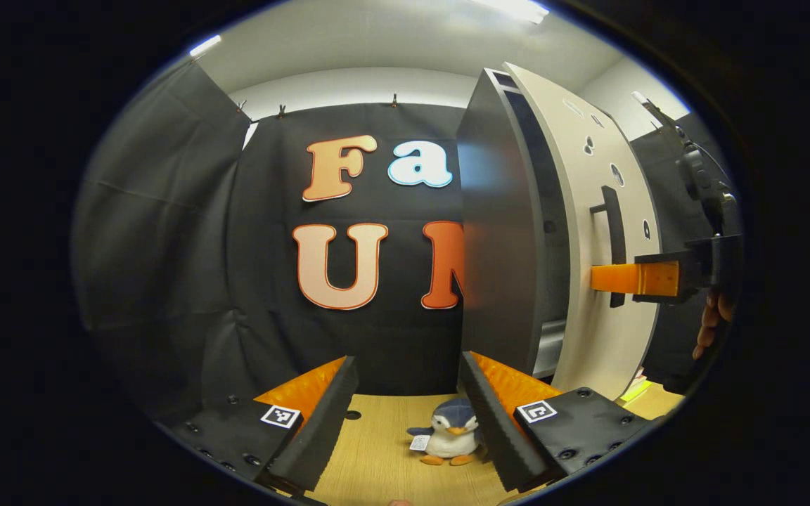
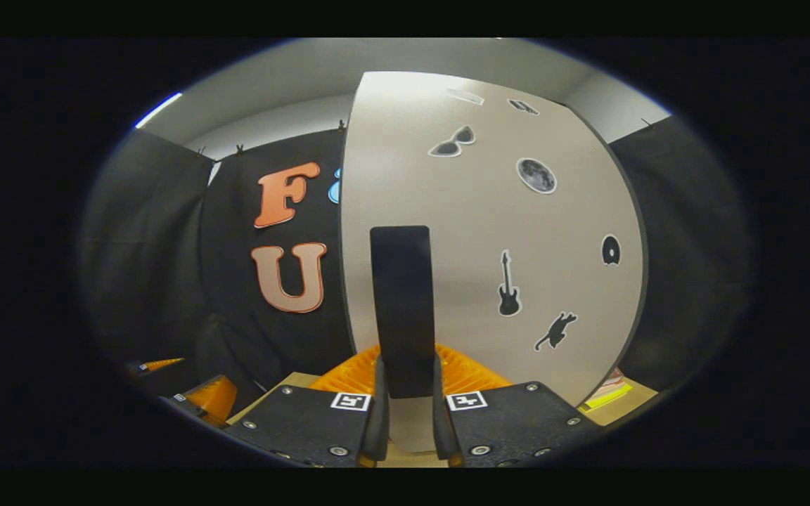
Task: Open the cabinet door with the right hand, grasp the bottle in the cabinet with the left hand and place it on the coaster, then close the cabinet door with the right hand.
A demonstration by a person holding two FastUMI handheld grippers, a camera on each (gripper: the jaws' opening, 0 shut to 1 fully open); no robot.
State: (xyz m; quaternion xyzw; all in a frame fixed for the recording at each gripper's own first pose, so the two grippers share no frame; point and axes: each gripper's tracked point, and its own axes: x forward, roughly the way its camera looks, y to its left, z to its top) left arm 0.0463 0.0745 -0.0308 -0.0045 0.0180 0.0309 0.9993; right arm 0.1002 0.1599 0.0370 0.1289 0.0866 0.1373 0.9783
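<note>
The cabinet (image 1: 496, 239) stands at the right of the left gripper view. Its pale door (image 1: 588, 211) is swung a little way out, leaving a dark gap, and I cannot make out what is inside. In the right gripper view the door (image 2: 517, 232) carries small stickers. Its black vertical handle (image 2: 401, 295) runs down between my right gripper's (image 2: 407, 369) fingers, which are shut on it. From the left gripper view, that right gripper (image 1: 609, 278) is at the handle (image 1: 614, 239) with a hand behind it. My left gripper (image 1: 406, 358) is open and holds nothing, low over the wooden table.
A penguin plush (image 1: 451, 436) sits on the wooden table (image 1: 377, 457) just beyond my left fingers, next to a small dark round spot (image 1: 352, 414). Yellow-green flat items (image 2: 605, 397) lie by the cabinet's foot. The left gripper (image 2: 194, 395) shows low at left.
</note>
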